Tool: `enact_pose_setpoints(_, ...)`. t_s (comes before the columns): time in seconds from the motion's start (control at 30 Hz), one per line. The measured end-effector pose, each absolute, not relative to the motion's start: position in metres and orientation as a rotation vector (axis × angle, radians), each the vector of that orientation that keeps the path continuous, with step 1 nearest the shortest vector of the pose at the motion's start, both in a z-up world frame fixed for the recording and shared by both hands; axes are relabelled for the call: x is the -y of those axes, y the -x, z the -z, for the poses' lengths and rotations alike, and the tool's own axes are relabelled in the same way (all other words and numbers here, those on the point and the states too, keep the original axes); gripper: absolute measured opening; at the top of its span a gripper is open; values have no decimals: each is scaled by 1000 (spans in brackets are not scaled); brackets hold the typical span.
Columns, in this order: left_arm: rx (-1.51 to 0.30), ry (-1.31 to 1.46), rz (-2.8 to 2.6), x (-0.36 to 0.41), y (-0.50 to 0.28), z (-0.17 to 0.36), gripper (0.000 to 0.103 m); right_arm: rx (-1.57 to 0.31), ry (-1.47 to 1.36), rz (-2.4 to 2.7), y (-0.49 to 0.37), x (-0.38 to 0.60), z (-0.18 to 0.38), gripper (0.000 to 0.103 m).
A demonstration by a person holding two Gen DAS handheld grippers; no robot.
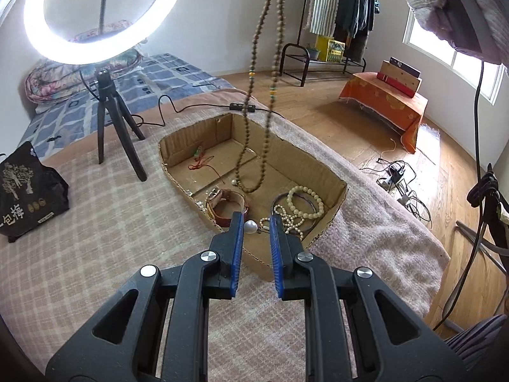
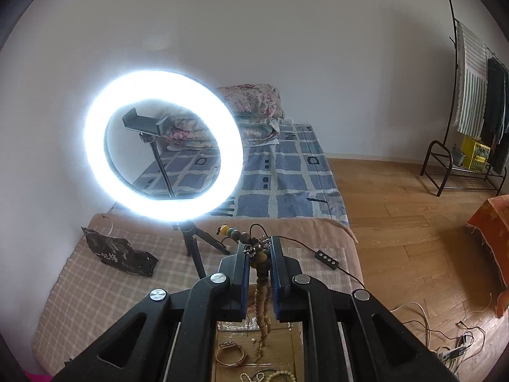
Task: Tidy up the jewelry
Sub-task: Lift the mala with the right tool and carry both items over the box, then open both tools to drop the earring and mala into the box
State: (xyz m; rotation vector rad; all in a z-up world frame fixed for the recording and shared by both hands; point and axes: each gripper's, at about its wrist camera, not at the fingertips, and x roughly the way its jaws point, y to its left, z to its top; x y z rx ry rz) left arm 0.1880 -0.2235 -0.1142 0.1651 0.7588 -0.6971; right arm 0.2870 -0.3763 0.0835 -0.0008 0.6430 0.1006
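Note:
A long brown wooden bead necklace hangs from above, its lower loop dangling into an open cardboard box on the blanket-covered table. My right gripper is shut on the necklace and holds it high over the box. My left gripper is open and empty just above the box's near edge. In the box lie cream pearl strands, a dark bangle, a leather watch strap, a pearl drop and a red cord.
A lit ring light on a small black tripod stands left of the box. A black bag lies at the far left. A black cable with a controller runs behind the box. The table edge drops to wooden floor on the right.

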Motion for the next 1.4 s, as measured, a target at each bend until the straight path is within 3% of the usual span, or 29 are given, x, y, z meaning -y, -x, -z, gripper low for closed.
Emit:
enact_pose_setpoints(0.57,-825,-163,703,247,-207,141,15,-807,-80,-134,-318,395,13,10)
enact_pose_setpoints(0.77,-845,-154,702,252,-210,145,15,-864,-100,-149,-323,398,36,15)
enact_pose_setpoints(0.9,-876,-132,704,251,-215,148,19,-892,-96,-154,-324,395,48,31)
enact_pose_setpoints(0.93,-880,-136,702,252,-215,148,26,-898,-91,-153,-323,394,50,31)
enact_pose_setpoints(0.97,-877,-138,696,251,-214,148,42,-902,-84,-148,-322,393,52,33)
enact_pose_setpoints(1.0,-866,-136,690,250,-213,147,50,-905,-78,-141,-322,392,53,41)
enact_pose_setpoints(1.1,-857,-142,682,250,-212,145,51,-898,-66,-115,-318,392,53,65)
enact_pose_setpoints(1.2,-857,-132,679,247,-212,144,60,-891,-61,-83,-315,393,49,80)
enact_pose_setpoints(1.4,-839,-135,667,244,-207,137,60,-898,-39,-44,-306,392,46,88)
